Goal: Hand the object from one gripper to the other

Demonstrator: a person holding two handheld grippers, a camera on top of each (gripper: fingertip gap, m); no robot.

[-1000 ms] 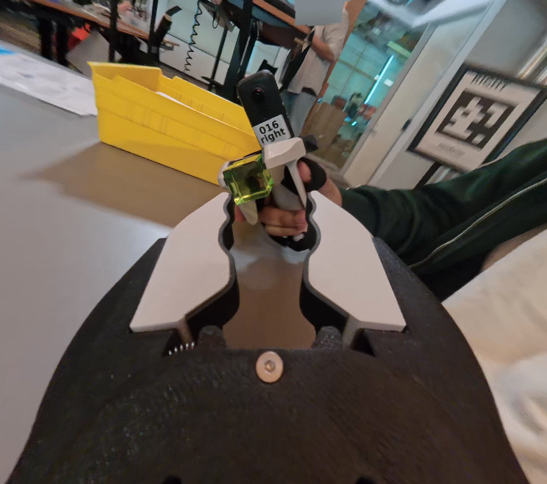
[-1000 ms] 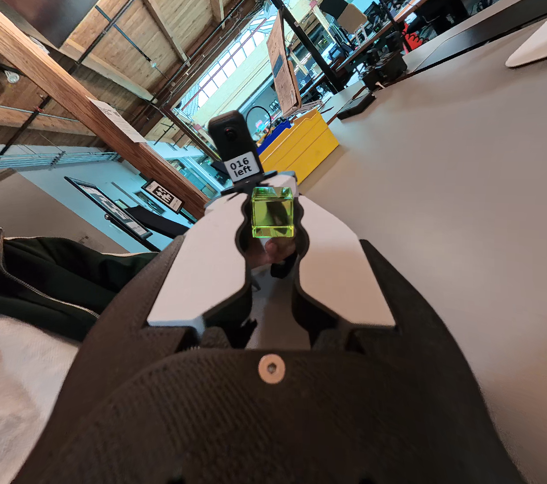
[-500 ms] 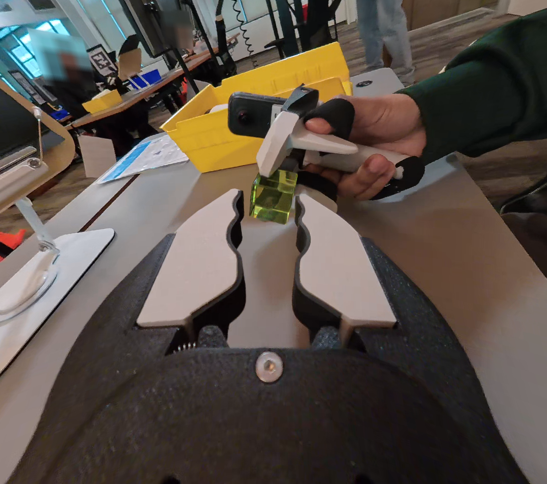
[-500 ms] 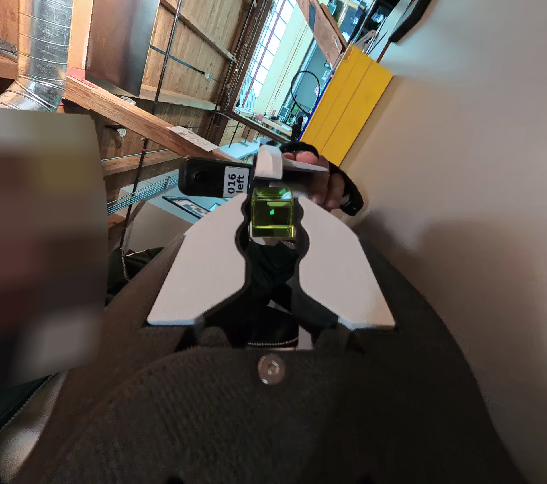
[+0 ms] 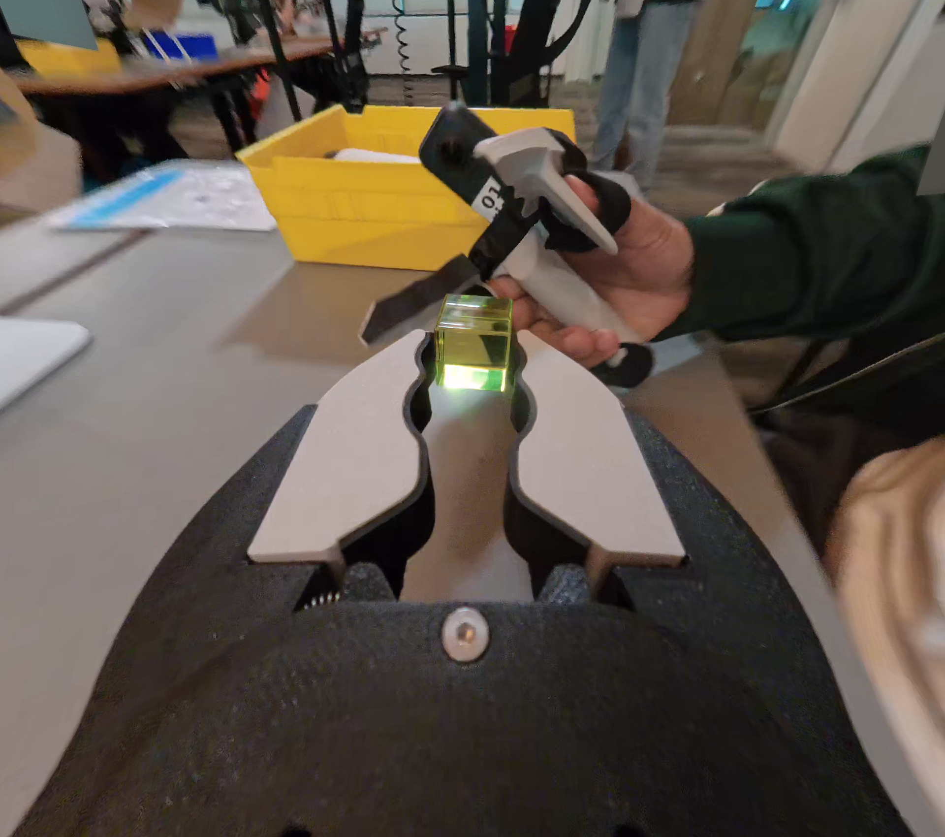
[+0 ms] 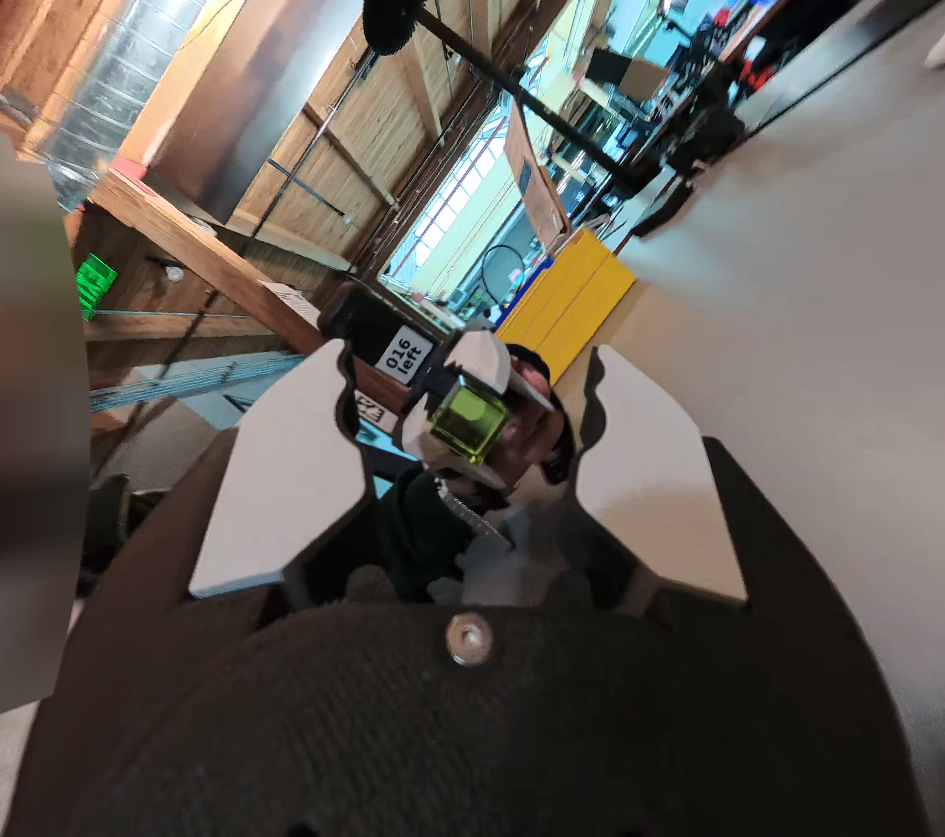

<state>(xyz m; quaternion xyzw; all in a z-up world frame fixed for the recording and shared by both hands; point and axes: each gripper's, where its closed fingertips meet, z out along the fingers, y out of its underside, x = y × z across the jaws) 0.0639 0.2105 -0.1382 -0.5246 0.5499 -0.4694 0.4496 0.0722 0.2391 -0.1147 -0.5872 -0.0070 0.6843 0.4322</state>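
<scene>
1. Left wrist view shows your left gripper (image 5: pixel 473 354) clamped on the translucent yellow-green cube (image 5: pixel 474 356), which sits squeezed between the tips of its two pale grey fingers (image 5: pixel 353 444).
2. Your right gripper (image 5: pixel 409 301) sits just behind the cube in that view, held in your right hand (image 5: pixel 629 285), which comes out of a dark green sleeve (image 5: pixel 818 244). Its dark finger edge passes close to the cube's top left corner; you cannot tell from here whether they touch.
3. Beyond the cube stands the yellow plastic bin (image 5: pixel 368 203) on the grey table (image 5: pixel 153 352), with a white object lying inside it. Left of the bin lies a white and blue sheet (image 5: pixel 169 198).
4. Right wrist view shows your right gripper (image 6: pixel 468 383) spread wide, with its pale fingers (image 6: pixel 286 469) well apart on either side of the cube (image 6: pixel 468 423) and touching nothing.
5. In that view the cube is held in the far left gripper (image 6: pixel 460 423), tilted, and floats in the gap between your right fingers, clear of both.
6. Behind the cube you see the yellow bin (image 6: pixel 567 301) again, resting on the table (image 6: pixel 792 301).
7. Both views are blurred towards the edges.
</scene>
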